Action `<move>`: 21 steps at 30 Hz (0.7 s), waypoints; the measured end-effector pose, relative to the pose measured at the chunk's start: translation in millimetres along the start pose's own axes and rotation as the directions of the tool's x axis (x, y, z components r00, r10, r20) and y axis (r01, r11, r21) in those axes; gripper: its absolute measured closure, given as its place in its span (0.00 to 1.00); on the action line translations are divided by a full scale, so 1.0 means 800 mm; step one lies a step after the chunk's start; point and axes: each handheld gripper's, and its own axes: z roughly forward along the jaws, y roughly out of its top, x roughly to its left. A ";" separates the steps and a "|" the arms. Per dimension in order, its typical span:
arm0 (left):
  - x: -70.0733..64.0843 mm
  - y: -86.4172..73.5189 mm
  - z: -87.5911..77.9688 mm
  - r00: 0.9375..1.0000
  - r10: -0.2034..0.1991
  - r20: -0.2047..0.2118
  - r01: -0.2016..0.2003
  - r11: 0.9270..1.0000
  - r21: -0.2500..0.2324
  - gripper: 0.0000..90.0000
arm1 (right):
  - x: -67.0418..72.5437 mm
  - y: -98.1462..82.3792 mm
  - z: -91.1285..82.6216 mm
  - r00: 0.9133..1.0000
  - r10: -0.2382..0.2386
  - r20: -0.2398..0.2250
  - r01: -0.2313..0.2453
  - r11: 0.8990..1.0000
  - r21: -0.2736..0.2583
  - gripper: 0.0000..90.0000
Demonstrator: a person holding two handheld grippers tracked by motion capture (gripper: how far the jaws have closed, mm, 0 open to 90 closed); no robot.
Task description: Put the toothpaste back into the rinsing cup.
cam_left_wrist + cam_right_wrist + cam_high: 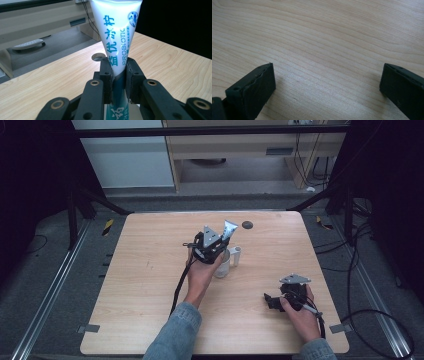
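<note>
A white toothpaste tube (116,37) with blue lettering stands upright, its crimped end up, and my left gripper (118,75) is shut on its lower part. In the high view the tube (229,229) sticks up from the left gripper (212,245) over a translucent cup (223,265) near the middle of the table. A small white cylinder (235,256) stands just right of the cup. My right gripper (270,301) rests low over the wood at the front right, and its own view shows the jaws wide apart around bare wood (327,75).
The wooden table (150,285) has a dark round hole (247,224) near its far edge. Beyond the table stand a pale cabinet (250,145), cables and black frame legs. The tabletop's left half and front are bare wood.
</note>
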 end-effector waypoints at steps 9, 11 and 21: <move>-0.001 -0.007 0.003 1.000 -0.002 0.003 0.002 1.000 0.009 0.86 | 0.000 0.000 0.000 1.000 0.001 0.000 -0.001 1.000 0.000 0.01; -0.002 -0.009 0.004 1.000 -0.004 0.003 0.004 1.000 0.007 0.86 | 0.000 0.000 0.000 1.000 0.001 -0.001 -0.001 1.000 0.001 0.01; -0.006 -0.017 0.007 1.000 -0.010 0.010 0.010 1.000 0.017 0.86 | 0.000 0.000 0.000 1.000 0.002 0.000 -0.002 1.000 0.002 0.01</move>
